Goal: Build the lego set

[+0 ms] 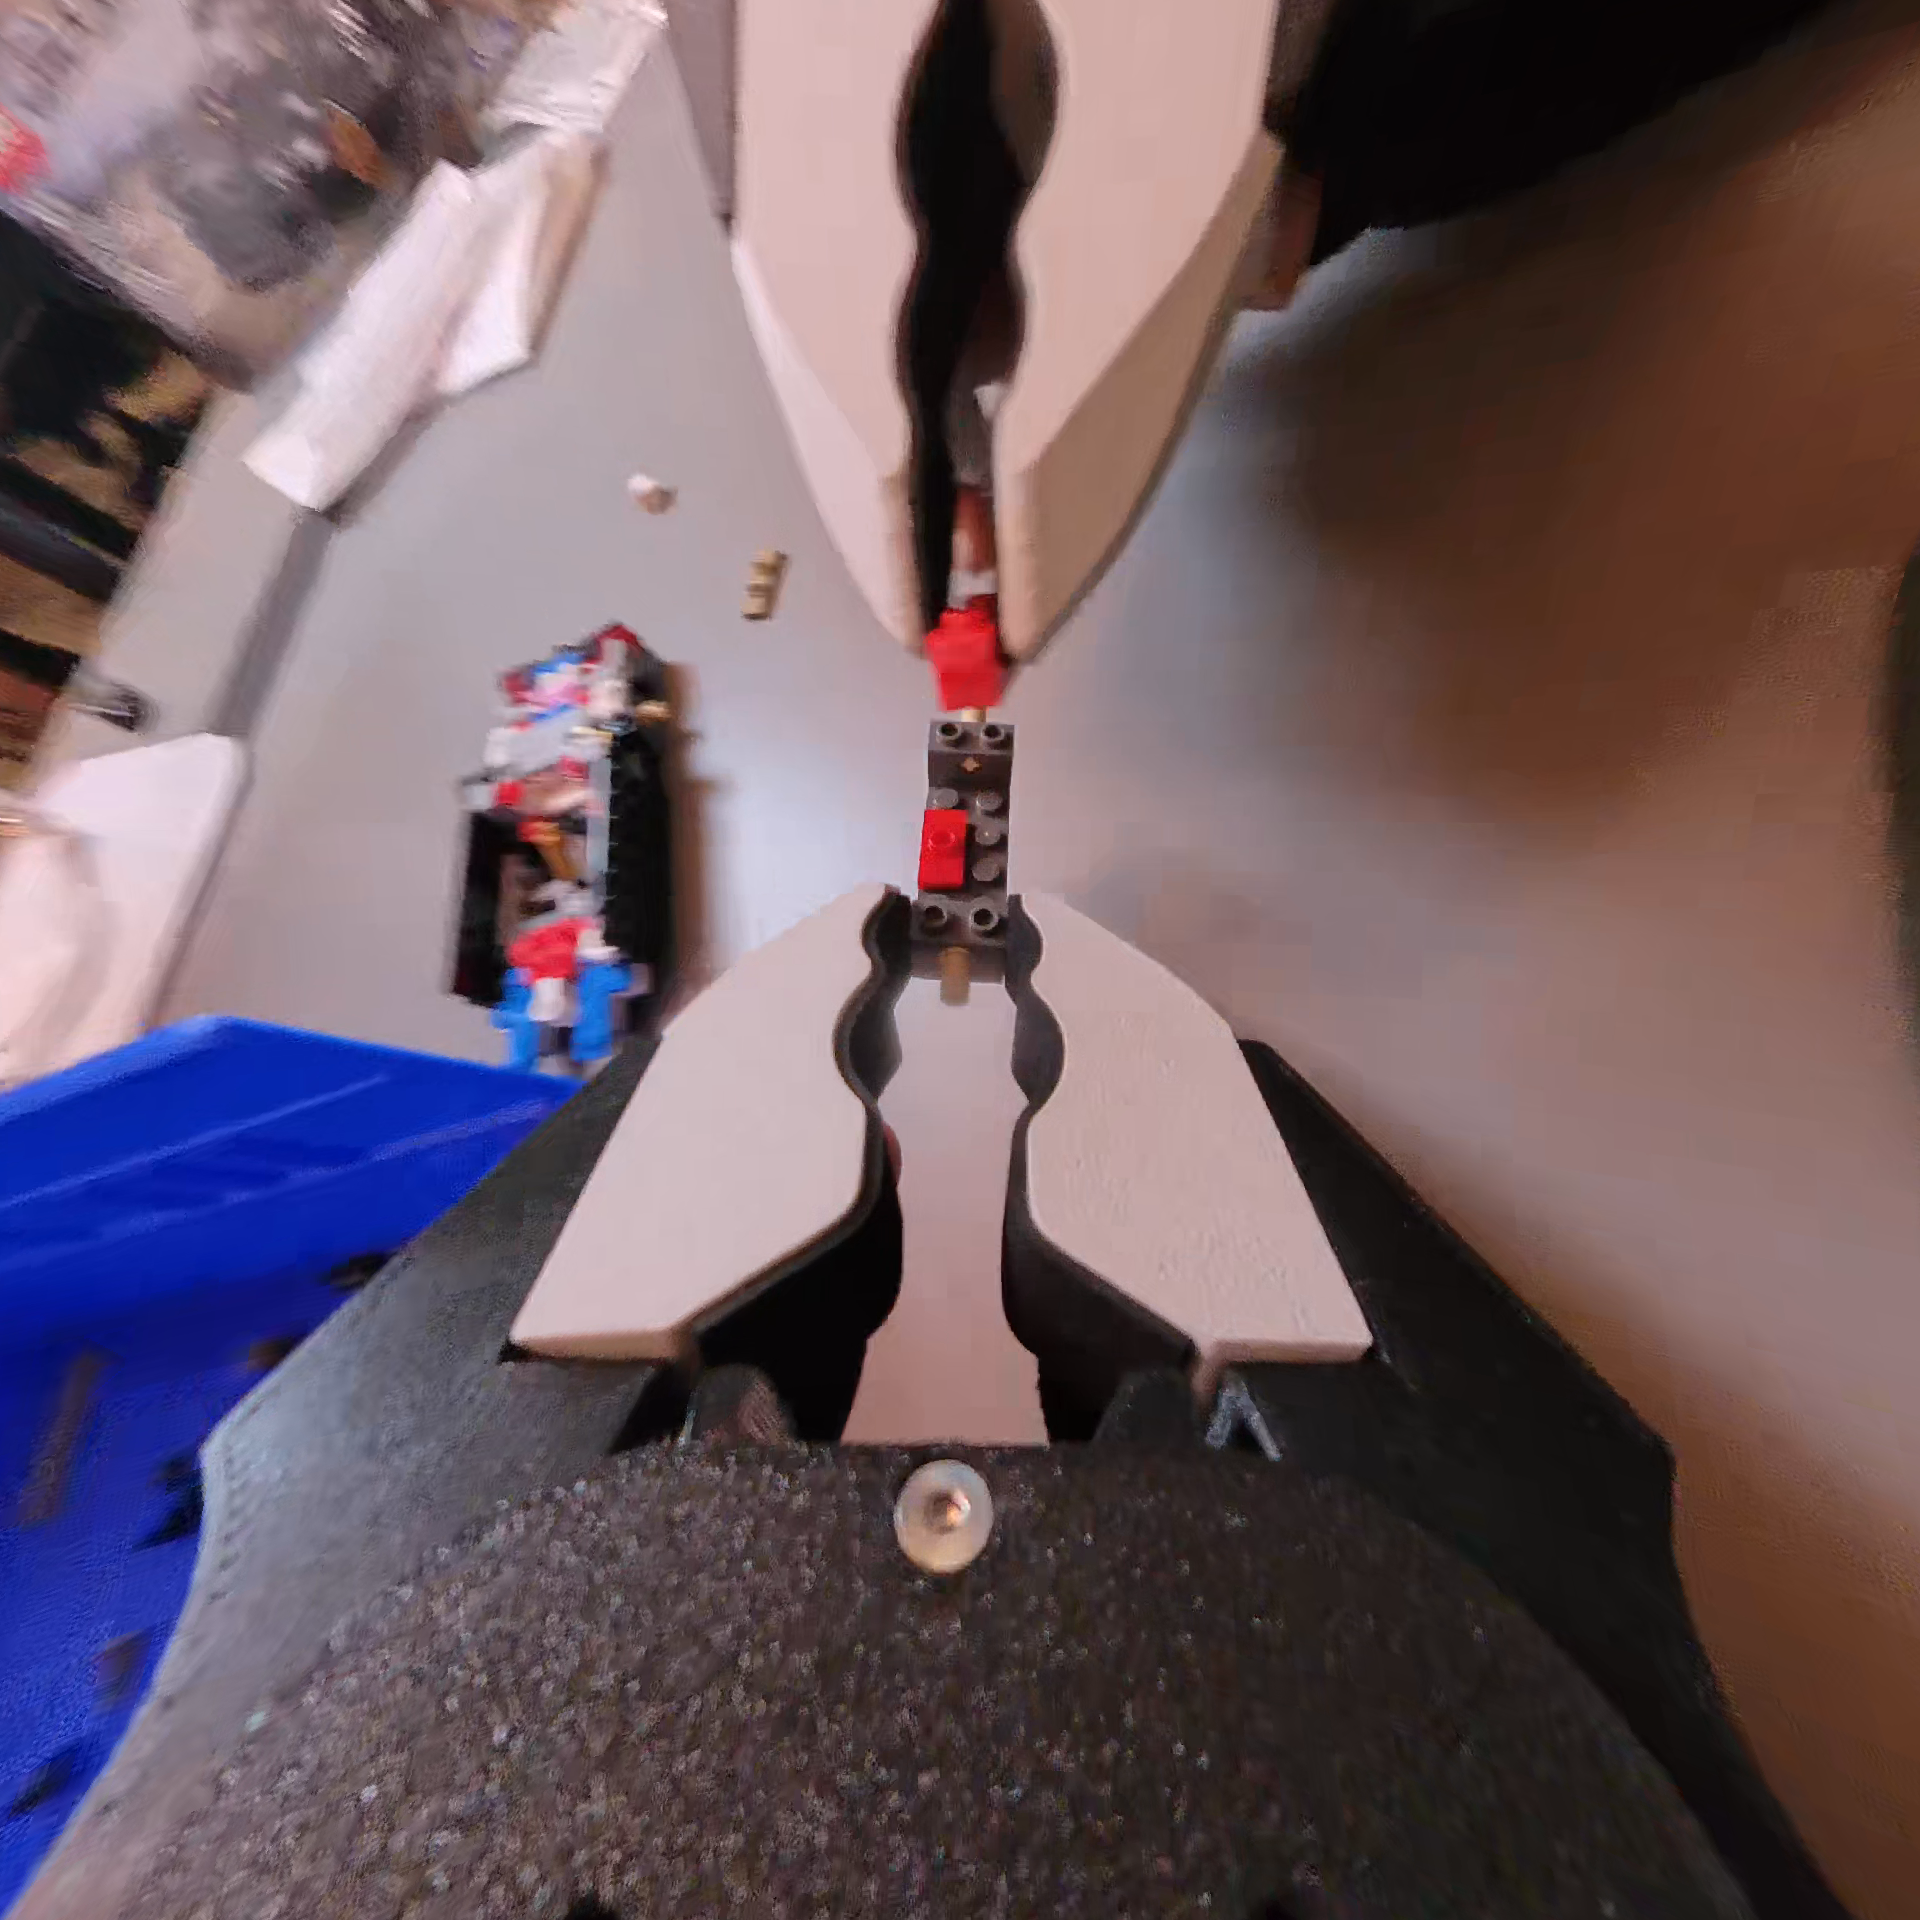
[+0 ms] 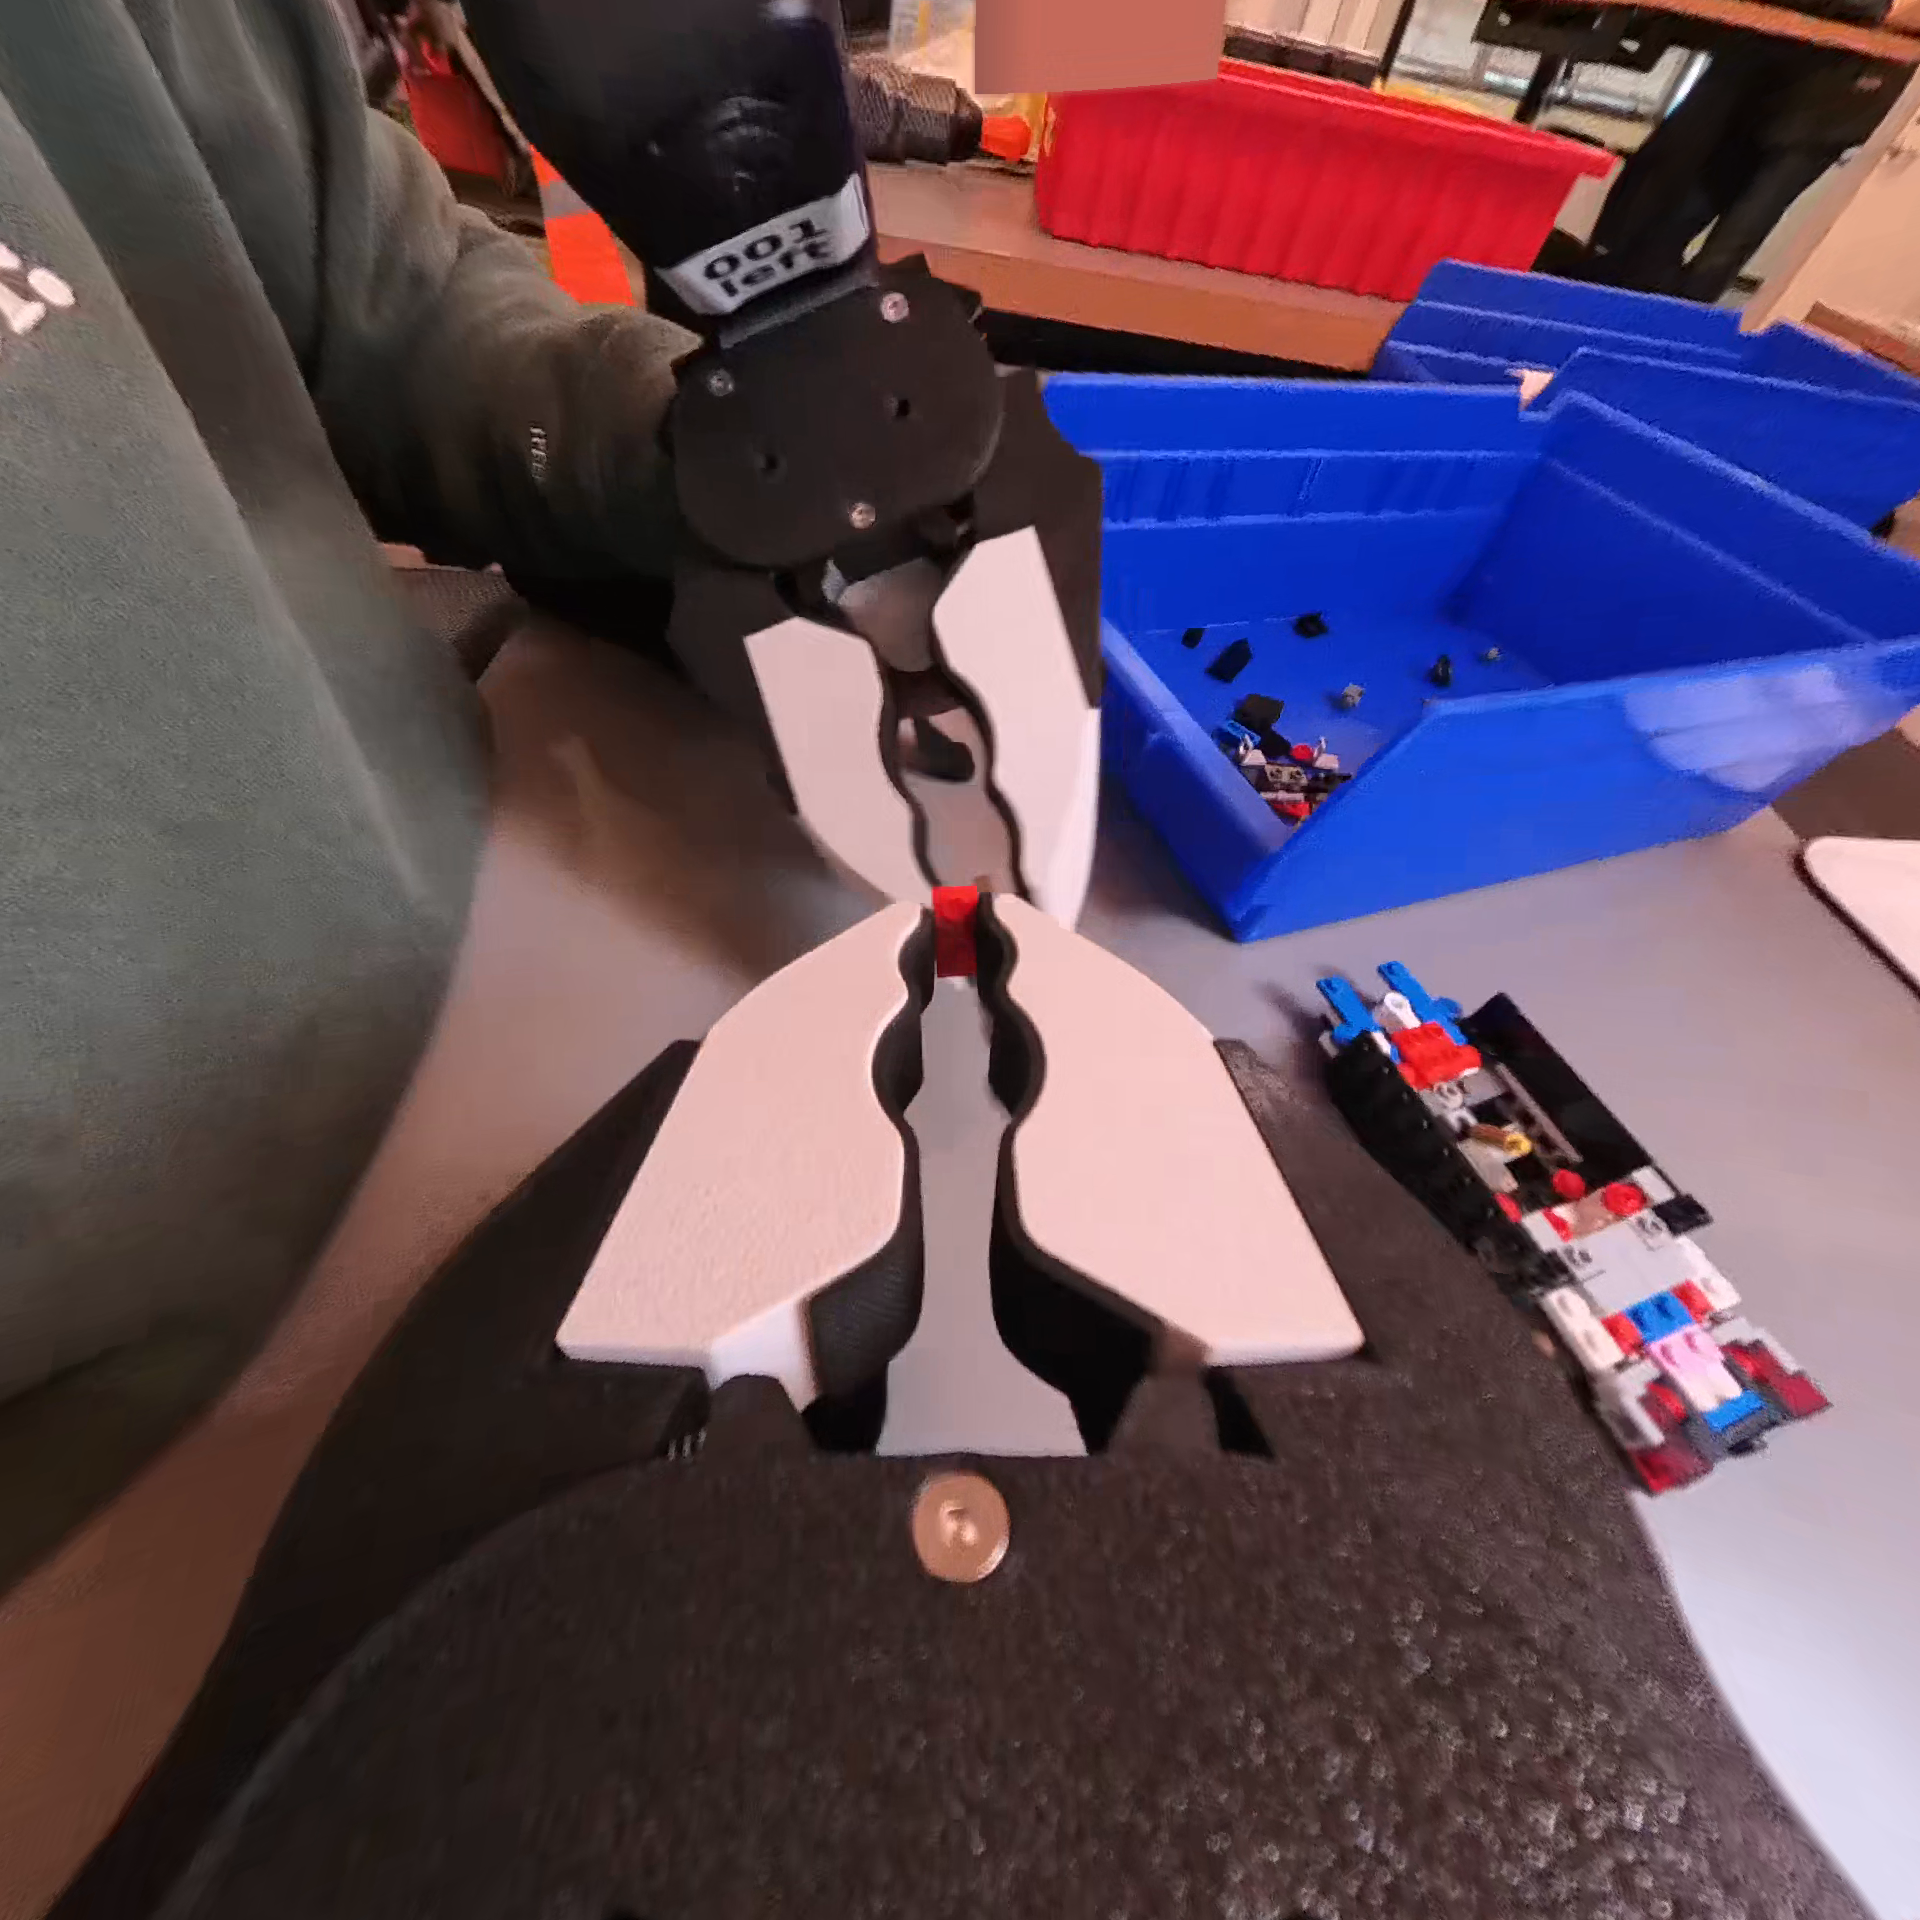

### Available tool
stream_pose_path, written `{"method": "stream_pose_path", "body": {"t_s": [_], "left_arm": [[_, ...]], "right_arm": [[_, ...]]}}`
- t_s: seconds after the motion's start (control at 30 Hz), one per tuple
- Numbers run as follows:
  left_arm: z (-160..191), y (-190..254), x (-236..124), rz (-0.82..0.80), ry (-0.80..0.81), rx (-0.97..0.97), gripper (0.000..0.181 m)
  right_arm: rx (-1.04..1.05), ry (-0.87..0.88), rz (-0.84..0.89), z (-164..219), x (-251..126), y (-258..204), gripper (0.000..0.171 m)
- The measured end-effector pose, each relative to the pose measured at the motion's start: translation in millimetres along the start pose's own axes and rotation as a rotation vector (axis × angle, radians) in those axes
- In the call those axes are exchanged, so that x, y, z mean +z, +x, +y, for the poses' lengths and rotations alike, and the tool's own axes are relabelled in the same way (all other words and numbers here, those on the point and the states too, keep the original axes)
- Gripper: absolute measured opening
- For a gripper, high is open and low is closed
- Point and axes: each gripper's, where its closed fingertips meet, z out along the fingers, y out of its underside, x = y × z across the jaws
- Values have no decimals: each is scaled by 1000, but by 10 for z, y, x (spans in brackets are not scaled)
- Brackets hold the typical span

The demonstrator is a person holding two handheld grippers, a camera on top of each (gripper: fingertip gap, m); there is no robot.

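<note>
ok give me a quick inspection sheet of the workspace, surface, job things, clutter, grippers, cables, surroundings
surface: grey table, mostly bare around the work.
job's things: dark grey axle assembly with a red plate on it; red piece just off its far end, not yet joined; part-built car model lying flat on the table.
clutter: two small loose pieces on the table; white paper sheets; blue bin with a few leftover pieces.
grippers: left gripper shut on the axle assembly; right gripper shut on the red piece, tips facing each other.
cables: nothing seen.
surroundings: red bin on a table behind; person's green sleeve.
</note>
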Motion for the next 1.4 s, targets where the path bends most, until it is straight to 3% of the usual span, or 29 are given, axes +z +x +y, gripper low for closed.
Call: {"method": "stream_pose_path", "body": {"t_s": [0.2,0.3,0.47,0.6,0.77,1.03,1.1,1.13,1.23,1.3,1.4], "left_arm": [[227,268,193,172,-84,-122,20],[71,190,107,182,15,-197,35],[-313,14,-151,301,292,-499,23],[-406,24,-217,255,341,-388,12],[-425,34,-252,254,339,-355,17],[-443,78,-258,236,318,-285,8],[-427,-25,-286,183,301,-278,8],[-372,-174,-307,91,276,-269,8],[-45,-806,-486,-282,140,-266,8],[249,-1088,-593,-445,15,-332,8],[534,-1140,-573,-447,-104,-422,13]], "right_arm": [[16,-54,-31,140,24,-25,8],[-11,-59,-5,150,30,-2,8],[-86,-39,28,95,51,-25,8],[-42,-12,13,55,72,-51,8],[-15,21,1,7,65,-54,8],[25,71,-13,-82,39,-60,8],[32,62,31,-77,34,15,9],[26,38,51,-37,26,57,16],[39,-83,14,191,39,53,15],[16,-196,-3,389,103,13,17],[7,-334,-23,615,206,-38,19]]}}
